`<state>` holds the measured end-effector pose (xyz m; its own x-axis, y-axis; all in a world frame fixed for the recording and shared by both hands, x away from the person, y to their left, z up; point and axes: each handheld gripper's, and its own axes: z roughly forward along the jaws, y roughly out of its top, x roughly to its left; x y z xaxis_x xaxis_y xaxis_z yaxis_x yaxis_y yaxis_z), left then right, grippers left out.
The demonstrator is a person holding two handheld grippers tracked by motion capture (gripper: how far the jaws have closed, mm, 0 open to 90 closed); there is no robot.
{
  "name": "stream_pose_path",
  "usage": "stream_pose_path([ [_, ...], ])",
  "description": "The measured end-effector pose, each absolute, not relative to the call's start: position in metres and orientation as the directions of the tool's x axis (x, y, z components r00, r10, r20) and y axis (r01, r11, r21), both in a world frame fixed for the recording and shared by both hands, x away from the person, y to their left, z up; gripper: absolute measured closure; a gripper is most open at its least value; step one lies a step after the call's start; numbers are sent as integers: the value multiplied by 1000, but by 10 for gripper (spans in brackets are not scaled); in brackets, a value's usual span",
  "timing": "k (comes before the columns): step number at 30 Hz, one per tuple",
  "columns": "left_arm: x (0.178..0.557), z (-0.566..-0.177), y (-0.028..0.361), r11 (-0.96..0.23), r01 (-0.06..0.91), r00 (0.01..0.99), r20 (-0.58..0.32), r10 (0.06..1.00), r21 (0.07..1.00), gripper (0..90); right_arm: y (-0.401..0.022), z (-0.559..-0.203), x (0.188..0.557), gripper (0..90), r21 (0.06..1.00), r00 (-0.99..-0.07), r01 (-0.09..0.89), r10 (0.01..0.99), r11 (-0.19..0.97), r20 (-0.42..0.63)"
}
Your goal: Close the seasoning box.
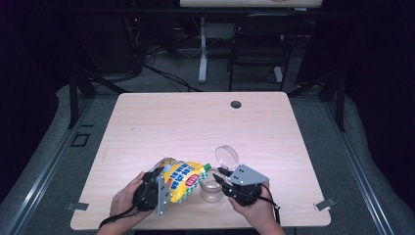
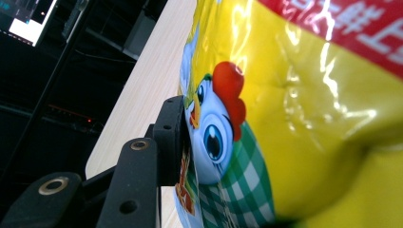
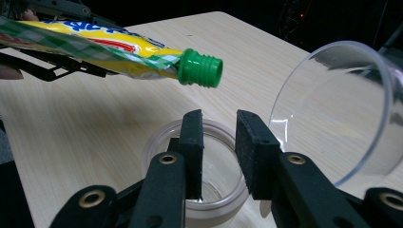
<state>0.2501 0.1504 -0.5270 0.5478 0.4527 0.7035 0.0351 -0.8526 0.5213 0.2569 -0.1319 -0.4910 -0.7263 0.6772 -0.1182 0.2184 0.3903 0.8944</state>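
Note:
A yellow snack pouch (image 1: 183,180) with a cartoon chicken (image 2: 214,137) and a green screw spout (image 3: 200,69) lies tilted above the table's front edge. My left gripper (image 1: 155,188) is shut on its wide end; one pad (image 2: 170,137) presses the foil and the other is hidden behind the pouch. The spout points toward a clear upright cup (image 1: 211,192). My right gripper (image 3: 218,142) hovers over that cup's rim (image 3: 154,137), jaws open, nothing pressed between them. A second clear cup (image 3: 332,109) lies on its side just beyond, in the high view (image 1: 227,156).
The light wooden table (image 1: 195,122) has a round cable hole (image 1: 236,104) near its far edge. Metal clips (image 1: 324,204) sit at the front corners. A dark chair (image 1: 259,44) and a desk leg stand beyond the table.

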Motion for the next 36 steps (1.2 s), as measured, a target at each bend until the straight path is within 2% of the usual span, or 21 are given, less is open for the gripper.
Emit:
stream_pose_path([
  [11,246,-526,140,-876,16,534,736,415,482,597,-130,-491,252,671,898,-733,190,666,398,-140],
  [36,246,-520,135,-934,-7,484,818,310,358,597,-126,-494,250,668,891,-740,179,654,417,-157],
])
